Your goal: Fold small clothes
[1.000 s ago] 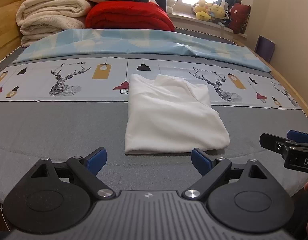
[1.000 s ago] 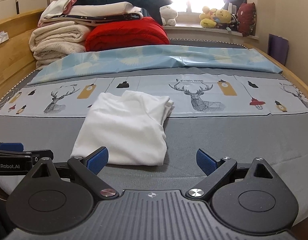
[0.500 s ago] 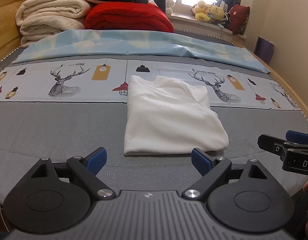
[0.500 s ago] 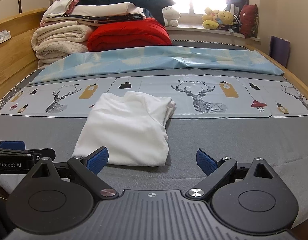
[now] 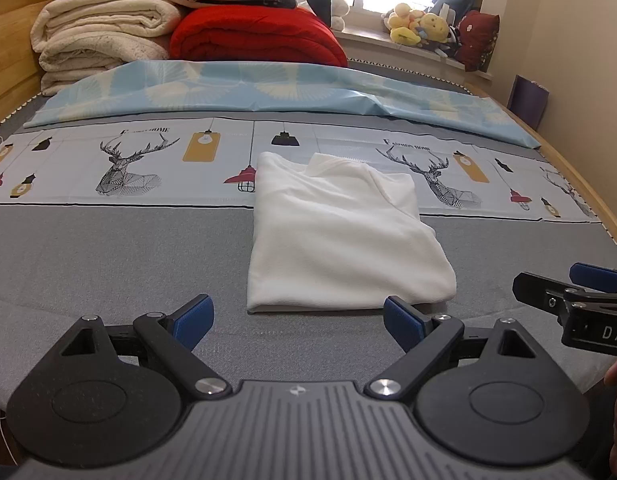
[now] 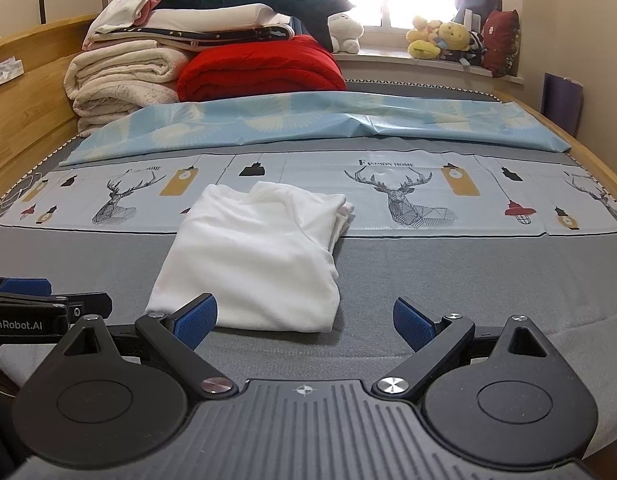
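A white garment (image 5: pixel 340 236) lies folded into a compact rectangle on the grey bed cover (image 5: pixel 108 256), its far end on the printed deer sheet. In the right wrist view the same white garment (image 6: pixel 256 256) sits ahead and slightly left. My left gripper (image 5: pixel 298 320) is open, held just short of the garment's near edge, nothing between its blue pads. My right gripper (image 6: pixel 304 322) is open too, near the garment's near right corner, touching nothing. Each gripper shows at the side of the other's view: the right gripper (image 5: pixel 568 284) and the left gripper (image 6: pixel 48 294).
Folded cream blankets (image 5: pixel 104 36) and a red quilt (image 5: pixel 256 36) are stacked at the bed's head, behind a light blue sheet (image 5: pixel 268 92). Plush toys (image 6: pixel 440 38) line the windowsill. A wooden bed rail (image 5: pixel 580 188) runs along the right; a purple bag (image 6: pixel 562 96) leans by the wall.
Both grippers have drifted slightly, so the view sits a little higher; the garment has not moved and both stay open.
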Demonstrator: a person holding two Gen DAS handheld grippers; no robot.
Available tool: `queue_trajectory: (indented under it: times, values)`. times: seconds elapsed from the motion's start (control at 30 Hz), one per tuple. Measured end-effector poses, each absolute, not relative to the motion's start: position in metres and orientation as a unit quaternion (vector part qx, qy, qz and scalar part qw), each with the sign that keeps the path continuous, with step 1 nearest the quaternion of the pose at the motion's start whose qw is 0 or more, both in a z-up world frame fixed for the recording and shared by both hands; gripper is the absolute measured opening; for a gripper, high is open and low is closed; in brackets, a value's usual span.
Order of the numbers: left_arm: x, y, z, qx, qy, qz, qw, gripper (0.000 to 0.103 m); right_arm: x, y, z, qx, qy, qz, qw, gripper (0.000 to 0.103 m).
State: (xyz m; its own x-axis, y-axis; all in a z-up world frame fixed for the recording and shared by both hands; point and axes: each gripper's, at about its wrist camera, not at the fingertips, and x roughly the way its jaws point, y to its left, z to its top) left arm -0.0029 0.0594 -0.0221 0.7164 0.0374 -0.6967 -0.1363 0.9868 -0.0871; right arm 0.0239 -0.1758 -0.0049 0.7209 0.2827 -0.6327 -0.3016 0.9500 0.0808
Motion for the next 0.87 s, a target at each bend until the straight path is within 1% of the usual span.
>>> queue_trajectory:
  times: [0.87]
  values:
    - [-0.0026, 0.0570, -0.0195, -0.066, 0.371, 0.045, 0.925, 0.094, 0.0238, -0.1754, -0.0052, -0.015, 0.339, 0.158, 0.927, 0.095]
